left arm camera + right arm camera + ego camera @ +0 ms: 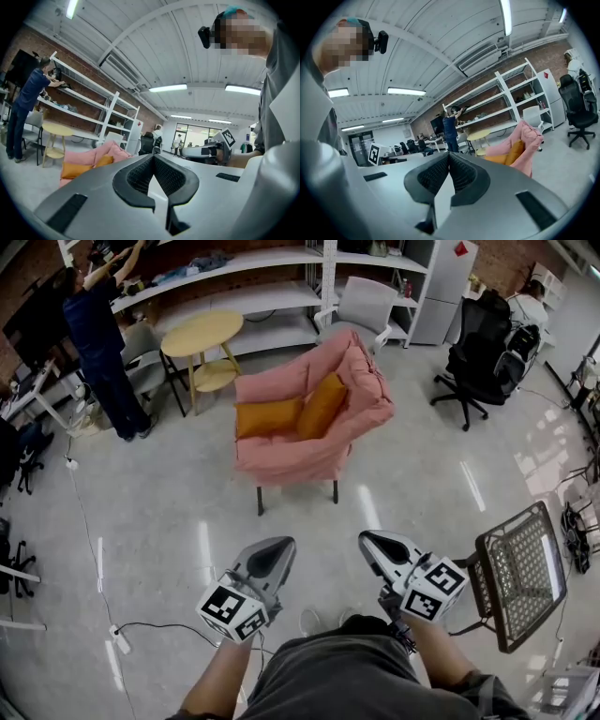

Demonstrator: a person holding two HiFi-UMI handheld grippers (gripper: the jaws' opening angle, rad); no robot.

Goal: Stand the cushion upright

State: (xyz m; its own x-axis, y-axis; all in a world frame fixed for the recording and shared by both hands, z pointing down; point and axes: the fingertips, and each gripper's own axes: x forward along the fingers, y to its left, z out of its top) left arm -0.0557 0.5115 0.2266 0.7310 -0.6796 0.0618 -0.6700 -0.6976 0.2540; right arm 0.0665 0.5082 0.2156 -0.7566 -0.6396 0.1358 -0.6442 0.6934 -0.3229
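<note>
The pink armchair (349, 381) holds an orange cushion (267, 416) lying on its long side and a second cushion (322, 406) tilted beside it, well apart from the left claw (284, 546) and right claw (367, 540), both pressed together and empty.

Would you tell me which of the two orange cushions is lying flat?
The left cushion in the head view: it lies flat on the armchair, while the right cushion leans tilted on edge.
</note>
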